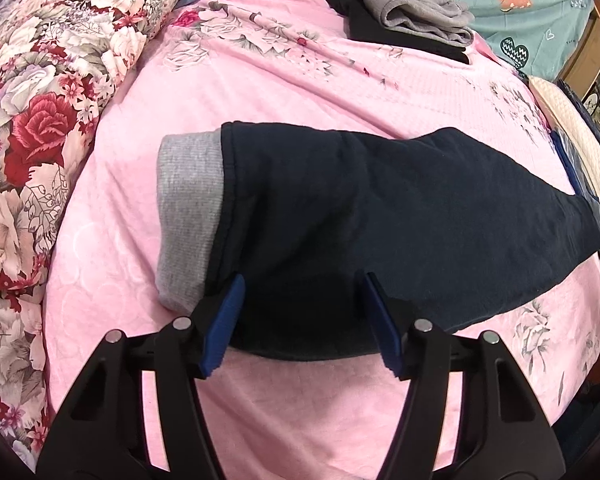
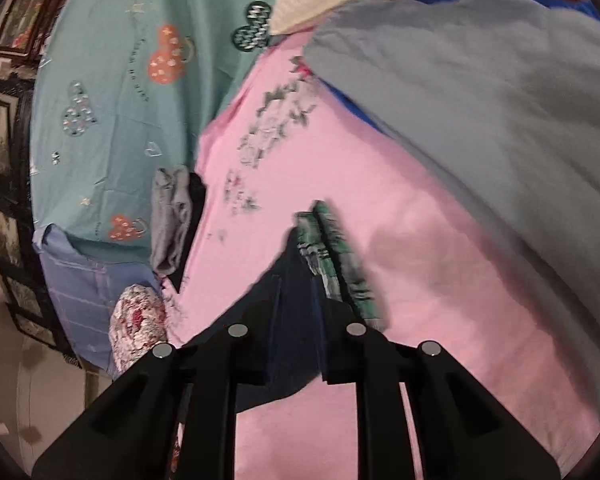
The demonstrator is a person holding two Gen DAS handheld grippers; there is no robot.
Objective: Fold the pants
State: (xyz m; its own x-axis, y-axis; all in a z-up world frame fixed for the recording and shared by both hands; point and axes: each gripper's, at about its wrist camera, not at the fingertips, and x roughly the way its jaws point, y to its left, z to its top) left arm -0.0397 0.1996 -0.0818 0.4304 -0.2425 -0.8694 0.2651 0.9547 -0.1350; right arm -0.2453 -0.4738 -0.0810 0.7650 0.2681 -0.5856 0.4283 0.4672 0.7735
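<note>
Left wrist view: the navy pants lie folded across the pink floral bedsheet, grey ribbed waistband to the left, and the left claw is spread wide, blue pads poised over the near edge, gripping nothing. Over to the right wrist view, blurred: the right claw is clenched on dark navy fabric of the pants, a green plaid lining showing just past its tips. Folded grey and black clothes are stacked at the far edge, a rose-print quilt at left
</note>
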